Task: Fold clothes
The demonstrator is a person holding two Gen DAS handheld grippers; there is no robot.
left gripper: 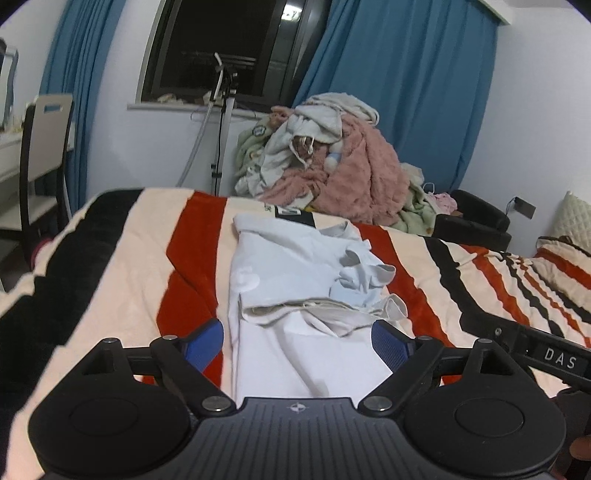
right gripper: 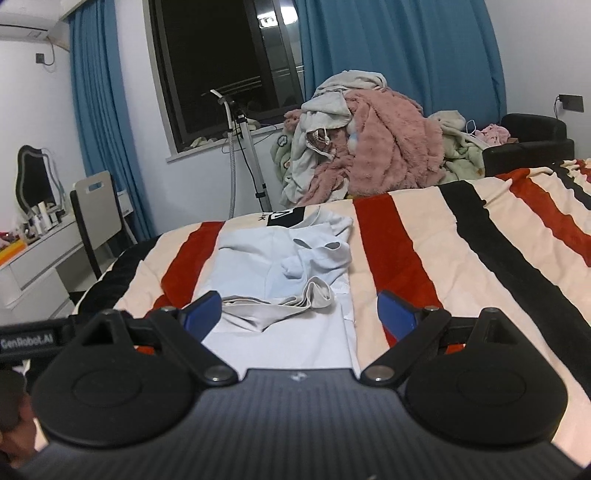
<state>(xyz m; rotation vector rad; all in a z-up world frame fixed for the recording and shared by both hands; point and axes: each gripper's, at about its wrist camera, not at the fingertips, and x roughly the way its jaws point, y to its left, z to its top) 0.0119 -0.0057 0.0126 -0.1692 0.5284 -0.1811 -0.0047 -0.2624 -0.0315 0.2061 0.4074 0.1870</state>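
1. Two cameras look along the same bed point(left gripper: 122, 280), which carries a blanket with cream, red and black stripes, and a pale shirt point(left gripper: 295, 266) lies on the middle of it, partly folded, with its cuffs turned over on top.
2. From the left wrist view, the left hand-held gripper point(left gripper: 297, 341) stands wide open just above the near part of the shirt, and its blue fingers point(left gripper: 203, 345) hold nothing.
3. From the right wrist view, the right hand-held gripper point(right gripper: 299, 314) is also wide open and empty; its left finger is over the shirt edge and its right finger is over the red stripe beside the shirt.
4. Only the left view shows a pillow point(left gripper: 576, 216) at the far right, and part of the other gripper with the letters "DAS" on it.
5. Only the right view shows an air conditioner point(right gripper: 31, 31) high on the wall, a mirror point(right gripper: 35, 177) on the counter point(right gripper: 40, 254), and the label "GenRobot.AI".
6. Both views show a pile of clothes point(right gripper: 369, 155) behind the bed, blue curtains point(right gripper: 399, 59), a dark window point(right gripper: 221, 62), a chair point(right gripper: 98, 210) and a black armchair point(right gripper: 532, 140).
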